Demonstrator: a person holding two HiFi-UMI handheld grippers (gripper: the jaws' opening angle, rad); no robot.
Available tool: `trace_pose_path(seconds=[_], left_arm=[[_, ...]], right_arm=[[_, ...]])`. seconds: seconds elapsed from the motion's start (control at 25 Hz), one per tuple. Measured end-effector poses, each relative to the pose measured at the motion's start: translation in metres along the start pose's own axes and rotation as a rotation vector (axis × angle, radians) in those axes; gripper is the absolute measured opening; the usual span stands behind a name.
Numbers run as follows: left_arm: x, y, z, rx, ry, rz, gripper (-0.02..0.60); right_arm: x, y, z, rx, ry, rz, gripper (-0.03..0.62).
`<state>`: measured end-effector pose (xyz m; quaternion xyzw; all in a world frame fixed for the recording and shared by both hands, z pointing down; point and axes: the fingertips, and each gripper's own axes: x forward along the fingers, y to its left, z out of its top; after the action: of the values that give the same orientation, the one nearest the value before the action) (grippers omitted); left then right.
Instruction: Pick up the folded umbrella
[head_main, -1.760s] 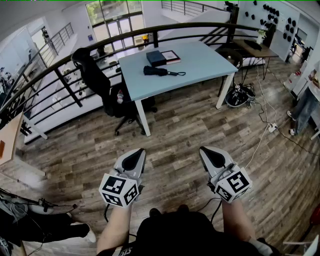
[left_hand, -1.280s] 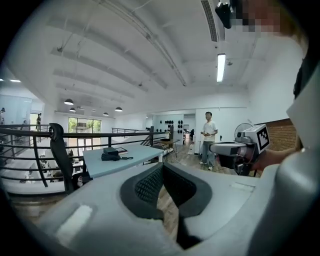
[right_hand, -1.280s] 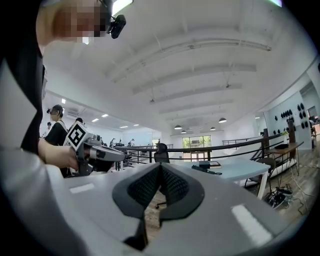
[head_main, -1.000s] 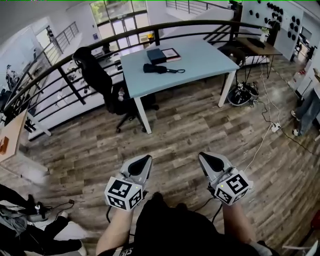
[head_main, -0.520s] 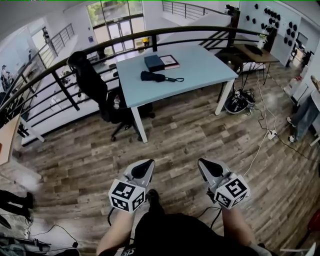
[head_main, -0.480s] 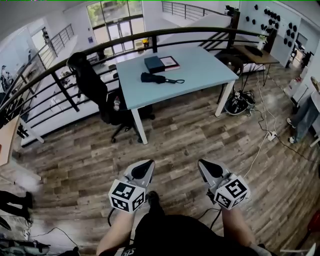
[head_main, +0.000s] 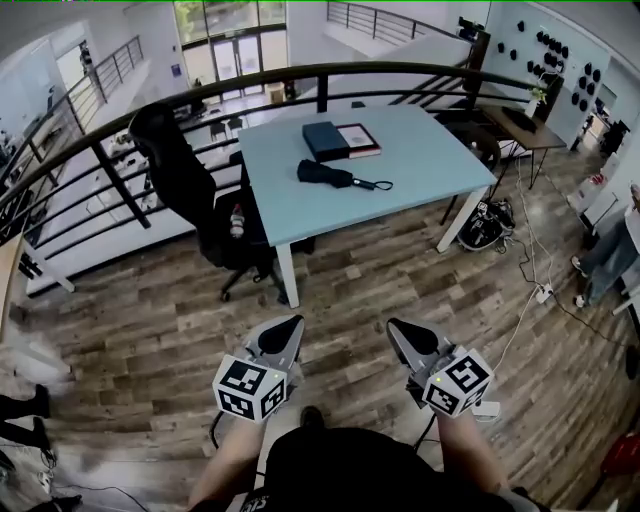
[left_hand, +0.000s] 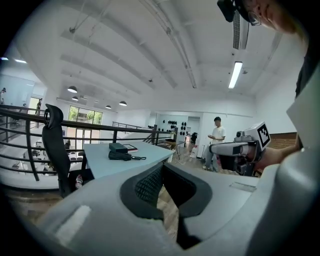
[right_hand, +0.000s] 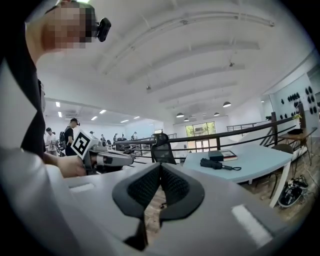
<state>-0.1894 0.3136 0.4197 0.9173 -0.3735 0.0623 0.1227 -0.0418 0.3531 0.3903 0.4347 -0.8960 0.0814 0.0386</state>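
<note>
The folded black umbrella (head_main: 328, 174) lies flat on the pale blue rectangular table (head_main: 430, 160), in the upper middle of the head view, well apart from both grippers, which are low in the frame above the wooden floor. The left gripper (head_main: 286, 328) has its jaws together with nothing between them, and the right gripper (head_main: 398, 328) is the same (each gripper view shows the dark pads meeting at the tips).

Several things could go wrong from here, in my judgement. If the jaws are not opened before they arrive, they would only push the umbrella along the smooth table. The dark blue flat box (head_main: 325, 140) sits just above the umbrella in the frame, so a jaw coming from that side may hit it. The thin black wrist cord (head_main: 375, 184) runs out to the right and could catch on something.

The umbrella looks like a short, soft roll of fabric, thicker at its left end; it will probably squash a little and may roll under a poor grip
</note>
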Motion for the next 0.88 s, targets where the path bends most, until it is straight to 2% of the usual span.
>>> trace_pose_path(seconds=[0.2,0.44,0.56,0.68,0.76,0.88], left_arm=[[0.014,0.049,0.000,-0.014,0.016,-0.015,0.008],[0.030,0.102,-0.001,-0.034,0.035,0.032,0.008],[0.049,0.124,0.000,-0.045,0.036,0.053,0.008],[0.078,0.140,0.003,-0.054,0.030,0.032,0.006],[0.101,0.151,0.009,-0.033,0.032,0.028,0.006],[0.134,0.173,0.032,0.060,0.005,0.069,0.008]], right_arm=[[0.048,-0.013,0.005,0.015,0.004,-0.018,0.000],[0.092,-0.031,-0.004,0.054,0.024,-0.001,0.000],[0.118,-0.048,-0.007,0.069,0.029,0.013,0.000],[0.147,-0.077,-0.012,0.092,0.039,0.023,0.000],[0.167,-0.100,-0.012,0.103,0.041,0.035,0.000],[0.204,-0.139,-0.006,0.106,0.047,0.060,0.000]])
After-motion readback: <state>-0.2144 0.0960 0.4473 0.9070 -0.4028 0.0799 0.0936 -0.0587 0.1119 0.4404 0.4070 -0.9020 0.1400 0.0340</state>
